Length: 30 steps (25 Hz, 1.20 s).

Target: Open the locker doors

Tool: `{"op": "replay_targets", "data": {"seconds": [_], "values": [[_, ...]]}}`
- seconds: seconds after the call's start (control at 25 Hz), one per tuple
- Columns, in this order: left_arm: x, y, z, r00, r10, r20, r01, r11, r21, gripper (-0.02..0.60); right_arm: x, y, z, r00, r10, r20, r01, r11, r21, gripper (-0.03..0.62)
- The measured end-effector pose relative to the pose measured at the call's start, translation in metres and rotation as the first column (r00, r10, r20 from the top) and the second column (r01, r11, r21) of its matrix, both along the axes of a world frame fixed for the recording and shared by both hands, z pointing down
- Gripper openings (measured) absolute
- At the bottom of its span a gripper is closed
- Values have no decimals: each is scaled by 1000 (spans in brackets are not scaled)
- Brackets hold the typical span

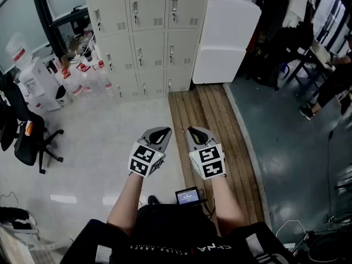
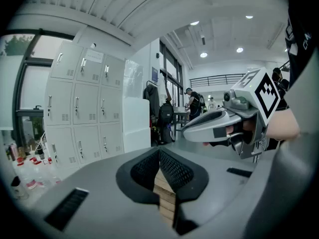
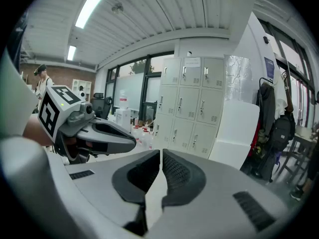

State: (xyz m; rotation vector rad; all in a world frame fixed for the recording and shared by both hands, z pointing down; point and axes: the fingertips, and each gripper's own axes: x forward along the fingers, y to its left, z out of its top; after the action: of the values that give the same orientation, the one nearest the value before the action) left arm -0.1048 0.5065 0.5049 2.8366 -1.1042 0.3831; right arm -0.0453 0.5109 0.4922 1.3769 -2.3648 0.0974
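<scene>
The beige metal lockers [image 1: 143,32] are seen shut, well apart across open pale floor [image 1: 110,142] from the clenched, empty left claw [image 1: 163,130] and right claw [image 1: 193,130].

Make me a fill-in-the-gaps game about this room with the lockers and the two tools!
1. All the locker doors are ___.
2. The left tool and the right tool are both shut and hold ___.
3. The floor strip in front of the lockers is made of ___.
4. The office chair on the left is ___ in colour.

Missing words: closed; nothing; wood; black.
</scene>
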Motion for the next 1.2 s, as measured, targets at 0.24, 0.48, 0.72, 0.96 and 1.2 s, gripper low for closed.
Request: {"op": "replay_targets", "data": {"seconds": [0.24,0.48,0.72,0.96,1.2], "values": [[0,-6,-4,1000,4,-10,-4,1000,1,19,-2,-5,0,1000,-12,15,13,1000,-15,41],[-1,-5,0,1000,11,15,-11,1000,8,20,-1,-5,2,1000,-11,25,11,1000,-17,41],[-4,-11,2,1000,4,5,-4,1000,5,20,-1,-12,4,997,-11,71,13,1000,-19,43],[-3,-12,-2,999,0,-42,0,1000,-2,20,-3,-13,3,997,-35,72,36,999,-17,43],[2,-13,-1,999,1,-40,-1,1000,0,20,2,-14,4,996,-42,81,43,999,-16,43]]}}
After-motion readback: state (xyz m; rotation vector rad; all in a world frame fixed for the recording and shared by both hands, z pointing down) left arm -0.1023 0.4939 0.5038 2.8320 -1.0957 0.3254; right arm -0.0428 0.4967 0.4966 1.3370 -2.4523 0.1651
